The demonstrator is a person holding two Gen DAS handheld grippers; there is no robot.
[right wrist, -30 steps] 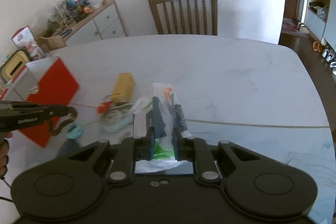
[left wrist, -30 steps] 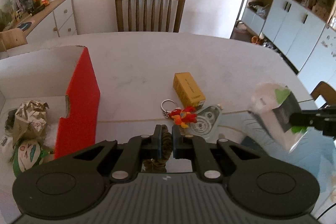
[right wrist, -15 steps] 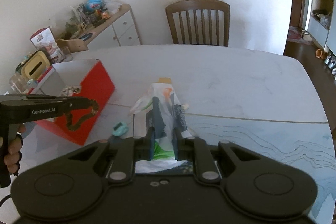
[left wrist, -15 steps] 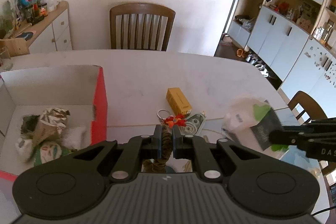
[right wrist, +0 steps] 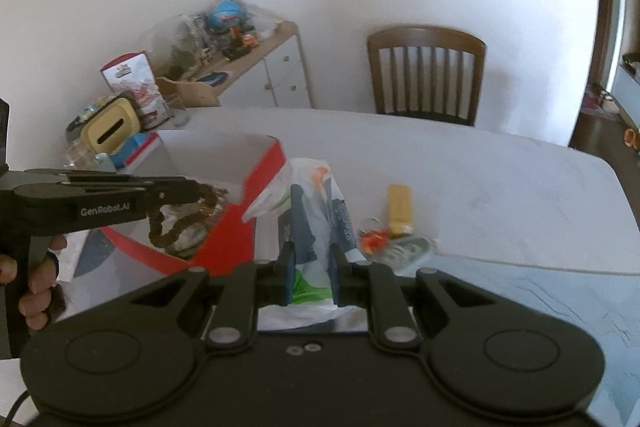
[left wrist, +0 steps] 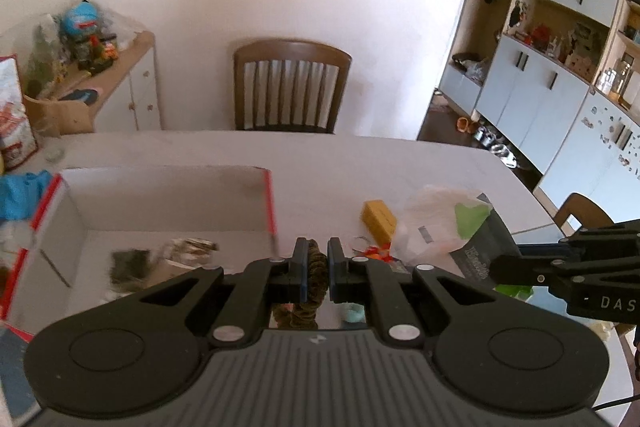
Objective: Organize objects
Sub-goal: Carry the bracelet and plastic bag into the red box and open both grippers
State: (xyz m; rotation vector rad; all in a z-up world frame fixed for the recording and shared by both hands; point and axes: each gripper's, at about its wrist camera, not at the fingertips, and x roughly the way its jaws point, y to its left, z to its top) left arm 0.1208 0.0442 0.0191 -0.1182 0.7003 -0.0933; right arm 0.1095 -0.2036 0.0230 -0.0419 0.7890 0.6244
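**Asker:** Box first, please. Where is it, and what is in it?

**Me:** Box (left wrist: 160, 203), red outside and white inside, sits open on the left of the bench (left wrist: 400, 163). Inside I see a crinkled foil packet (left wrist: 188, 249) and a dark lump beside it; the view is blurred there, so I cannot name the lump.

**Asker:** What are you holding?

**Me:** My left fingers (left wrist: 318, 263) are clenched on a brown beaded bracelet (right wrist: 180, 223), which dangles over the box's near corner. My right fingers (right wrist: 312, 277) are clamped on a white plastic bag (right wrist: 316, 203) with a dark pouch and something green inside, held in the air just right of the box wall.

**Asker:** How far along is the tidying?

**Me:** Partway, I judge. A few things are already in the box, and two more are in my grip, not yet dropped in. Left on the bench are a yellow carton (left wrist: 378, 219), a keyring with a red charm (right wrist: 372, 235), and a clear roundish item (right wrist: 408, 247) just beside them.
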